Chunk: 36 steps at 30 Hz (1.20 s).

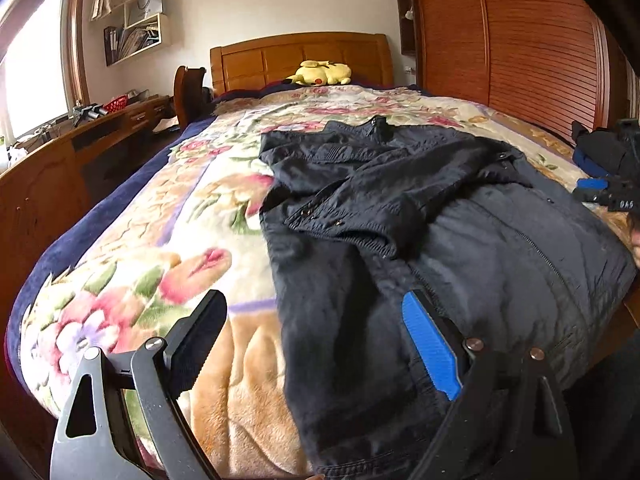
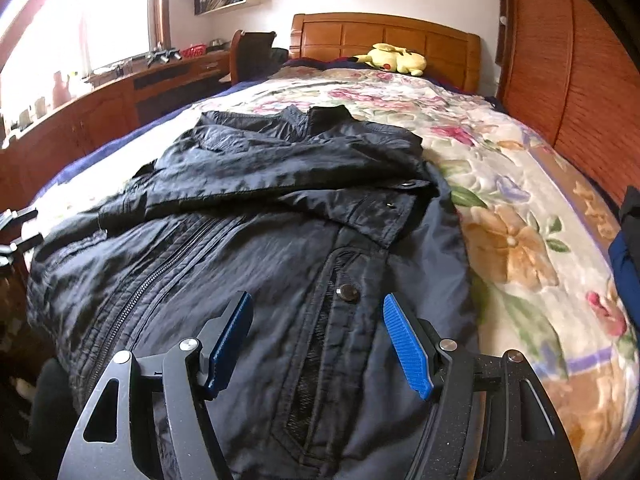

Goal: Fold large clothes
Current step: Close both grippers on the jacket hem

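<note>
A large black jacket lies on the floral blanket of the bed, sleeves folded across its chest. My left gripper is open and empty, low over the jacket's left hem edge, one finger over the blanket, the blue-padded one over the fabric. In the right wrist view the jacket fills the near bed, zipper and snap button up. My right gripper is open and empty just above the jacket's lower front near the snap. It also shows at the left wrist view's right edge.
A yellow plush toy lies by the wooden headboard. A wooden desk with clutter runs along the left under the window. A slatted wooden wardrobe stands on the right. Dark and blue clothes lie at the bed's right edge.
</note>
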Each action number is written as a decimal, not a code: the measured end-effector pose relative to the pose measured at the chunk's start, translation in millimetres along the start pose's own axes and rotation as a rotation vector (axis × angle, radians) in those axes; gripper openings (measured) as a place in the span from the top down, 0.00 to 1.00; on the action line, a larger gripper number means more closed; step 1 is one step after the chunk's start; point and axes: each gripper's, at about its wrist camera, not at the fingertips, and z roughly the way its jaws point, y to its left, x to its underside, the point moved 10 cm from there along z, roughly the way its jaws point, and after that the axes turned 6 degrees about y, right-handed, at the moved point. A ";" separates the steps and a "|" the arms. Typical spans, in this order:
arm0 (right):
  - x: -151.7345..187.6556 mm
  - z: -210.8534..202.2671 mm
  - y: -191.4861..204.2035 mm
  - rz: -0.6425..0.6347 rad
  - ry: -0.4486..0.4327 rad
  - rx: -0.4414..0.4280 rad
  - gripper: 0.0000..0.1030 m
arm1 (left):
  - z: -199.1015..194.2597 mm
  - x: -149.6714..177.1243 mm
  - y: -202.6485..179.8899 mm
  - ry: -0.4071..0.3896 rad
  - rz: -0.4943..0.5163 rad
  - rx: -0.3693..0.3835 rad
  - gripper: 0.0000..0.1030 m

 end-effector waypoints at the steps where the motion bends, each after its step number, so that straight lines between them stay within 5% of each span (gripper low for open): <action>1: 0.3 -2.4 -4.7 -0.004 0.001 0.014 0.32 | 1.7 1.3 1.2 0.004 -0.003 0.000 0.13; 16: 52.2 -20.6 -41.1 0.000 0.083 0.124 0.32 | 11.6 28.6 1.5 0.057 -0.017 0.085 0.13; 26: 79.8 -26.9 -45.8 0.044 0.123 0.080 0.32 | 2.5 45.0 -4.0 0.070 -0.036 0.172 0.48; 36: 86.2 -21.9 -30.8 0.013 0.146 0.027 0.37 | -7.9 66.8 -4.2 0.081 -0.052 0.185 0.50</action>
